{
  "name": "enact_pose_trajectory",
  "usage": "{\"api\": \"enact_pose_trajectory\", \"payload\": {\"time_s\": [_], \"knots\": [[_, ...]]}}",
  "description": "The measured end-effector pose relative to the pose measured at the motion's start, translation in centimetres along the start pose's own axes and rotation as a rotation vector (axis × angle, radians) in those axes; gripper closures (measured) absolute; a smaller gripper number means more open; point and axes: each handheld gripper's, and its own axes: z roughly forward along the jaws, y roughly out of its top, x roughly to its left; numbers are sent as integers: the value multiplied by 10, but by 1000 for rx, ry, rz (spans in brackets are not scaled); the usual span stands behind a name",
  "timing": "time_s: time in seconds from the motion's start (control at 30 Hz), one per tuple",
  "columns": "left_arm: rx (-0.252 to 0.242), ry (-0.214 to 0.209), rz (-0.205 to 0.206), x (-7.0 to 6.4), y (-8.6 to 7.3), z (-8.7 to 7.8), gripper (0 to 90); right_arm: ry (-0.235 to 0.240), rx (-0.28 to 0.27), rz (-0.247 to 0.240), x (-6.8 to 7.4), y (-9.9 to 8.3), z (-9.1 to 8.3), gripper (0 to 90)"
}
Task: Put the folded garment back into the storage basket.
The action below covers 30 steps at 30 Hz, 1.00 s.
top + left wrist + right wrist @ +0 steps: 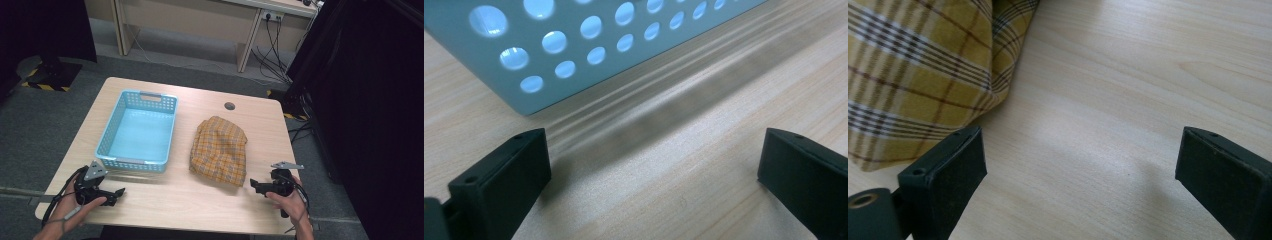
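Observation:
A folded yellow plaid cloth (219,149) lies on the wooden table (195,200), right of a light blue perforated basket (138,131) with nothing in it. My left gripper (119,193) rests near the table's front left, just below the basket's near wall (574,55), open with bare wood between its jaws. My right gripper (253,184) sits at the front right, open, close to the cloth's near right corner (913,75); nothing lies between its jaws.
A round cable hole (229,106) sits at the table's far edge. A desk (200,20) with hanging cables stands behind. A dark curtain (365,100) lines the right side. Carpet surrounds the table.

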Motion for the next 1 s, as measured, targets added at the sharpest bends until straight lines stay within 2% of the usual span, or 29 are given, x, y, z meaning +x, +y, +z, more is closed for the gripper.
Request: {"api": "enact_pose_trajectory", "payload": {"time_s": [0.33, 0.47, 1.0], "knots": [[0, -1, 1, 0, 0, 0, 0, 19, -17, 25, -1, 4, -5, 66], [0, -1, 1, 0, 0, 0, 0, 53, -33, 10, 1, 6, -8, 41], [0, -1, 1, 0, 0, 0, 0, 83, -69, 12, 8, 16, -17, 50]]}}
